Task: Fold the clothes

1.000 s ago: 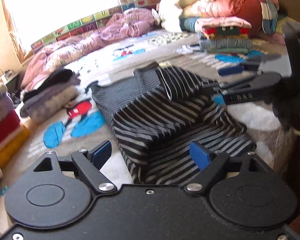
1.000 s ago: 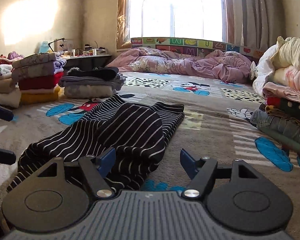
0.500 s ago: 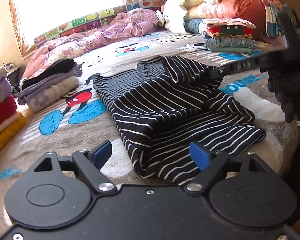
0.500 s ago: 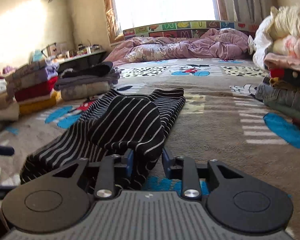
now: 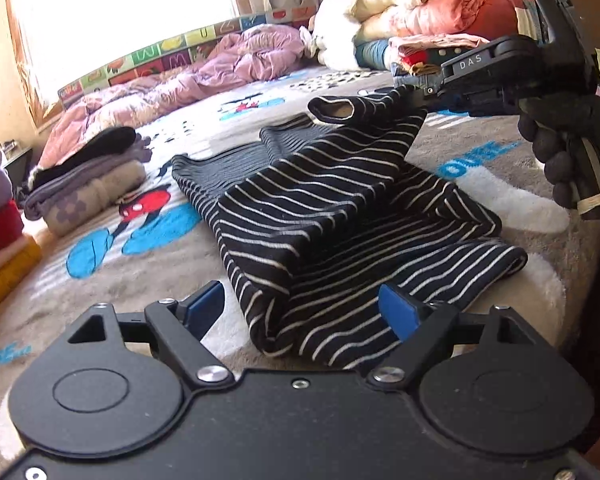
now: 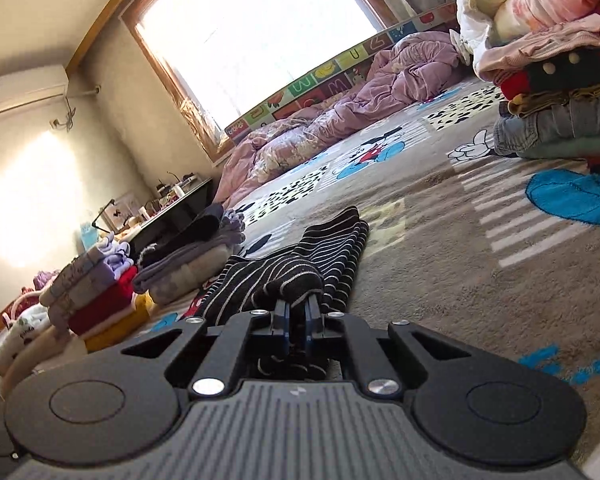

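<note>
Bedroom, sunlit window (image 6: 256,36) at the back, cartoon-print blanket (image 5: 148,276) over the bed as work surface. Black-and-white striped garment (image 5: 340,216) lies mid-bed, partly folded, one end lifted. Right gripper (image 6: 297,314) is clamped on a bunched fold of that garment – fabric fills the gap between the blue pads; in the left wrist view it holds the cloth up off the blanket, gloved hand (image 5: 556,148) on its handle. Left gripper (image 5: 306,312) is spread wide, low over the near hem, pads on either side of the cloth but not pinching it. Clutter around: folded stack (image 5: 84,184) just left of the garment, taller pile of red and yellow folded items (image 6: 100,300) further left, jeans-and-knits stack (image 6: 556,120) on the right under heaped bedding, rumpled pink duvet (image 5: 188,84) along the far edge. Nothing sits between the grippers and the garment – the right-hand stack is near but apart.
</note>
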{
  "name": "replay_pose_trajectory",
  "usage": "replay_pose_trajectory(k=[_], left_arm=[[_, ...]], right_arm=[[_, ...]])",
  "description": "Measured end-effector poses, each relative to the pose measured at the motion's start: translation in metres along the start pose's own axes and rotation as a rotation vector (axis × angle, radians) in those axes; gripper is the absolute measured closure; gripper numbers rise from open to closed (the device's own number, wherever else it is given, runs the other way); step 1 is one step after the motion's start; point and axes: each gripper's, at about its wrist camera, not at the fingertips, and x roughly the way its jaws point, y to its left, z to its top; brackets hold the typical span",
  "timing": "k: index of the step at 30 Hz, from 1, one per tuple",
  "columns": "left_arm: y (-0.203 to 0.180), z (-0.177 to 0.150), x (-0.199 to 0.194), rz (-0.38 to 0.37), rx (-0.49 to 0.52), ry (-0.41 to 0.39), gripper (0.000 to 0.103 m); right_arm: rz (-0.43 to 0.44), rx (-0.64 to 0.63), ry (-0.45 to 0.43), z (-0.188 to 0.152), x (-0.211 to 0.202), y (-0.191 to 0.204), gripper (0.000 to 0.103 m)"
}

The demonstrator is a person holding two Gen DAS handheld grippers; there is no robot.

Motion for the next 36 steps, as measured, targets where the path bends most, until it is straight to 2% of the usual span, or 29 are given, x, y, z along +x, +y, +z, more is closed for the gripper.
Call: replay_pose_trajectory(k=[4, 7, 12, 15, 19, 21, 28, 29, 30, 33, 34, 36], left_arm=[[-0.004, 0.000, 0.003, -0.053, 0.009, -0.029, 0.018], [-0.007, -0.006, 0.017, -0.081, 0.015, 0.055, 0.018], [-0.004, -0.012, 0.022, -0.114, -0.026, 0.091, 0.018], [-0.002, -0.012, 0.023, -0.126, -0.033, 0.098, 0.018], [0.002, -0.003, 0.020, -0.143, -0.057, 0.119, 0.017], [0.013, 0.011, 0.016, -0.139, -0.111, 0.095, 0.018], [0.078, 0.062, 0.067, -0.075, -0.312, 0.066, 0.018], [0.087, 0.069, 0.075, -0.066, -0.341, 0.062, 0.021], [0.096, 0.076, 0.082, -0.057, -0.369, 0.058, 0.031], [0.124, 0.098, 0.104, -0.029, -0.455, 0.045, 0.050], [0.133, 0.105, 0.112, -0.019, -0.484, 0.041, 0.052], [0.151, 0.120, 0.126, 0.000, -0.541, 0.032, 0.063]], right_arm=[[0.018, 0.051, -0.018, 0.003, -0.006, -0.006, 0.094], [0.050, 0.152, -0.019, 0.001, -0.012, -0.017, 0.094], [0.064, 0.504, 0.026, -0.025, -0.017, -0.061, 0.094], [0.051, 0.634, 0.058, -0.046, -0.018, -0.075, 0.094], [0.038, 0.610, 0.066, -0.055, -0.017, -0.070, 0.094], [0.035, 0.597, 0.053, -0.057, -0.017, -0.069, 0.094], [0.053, 0.592, 0.058, -0.053, -0.011, -0.072, 0.092], [0.052, 0.591, 0.062, -0.053, -0.010, -0.071, 0.092], [0.053, 0.589, 0.065, -0.053, -0.010, -0.071, 0.092], [0.053, 0.581, 0.072, -0.052, -0.007, -0.070, 0.092], [0.054, 0.582, 0.074, -0.052, -0.007, -0.071, 0.092], [0.059, 0.582, 0.078, -0.051, -0.006, -0.071, 0.092]])
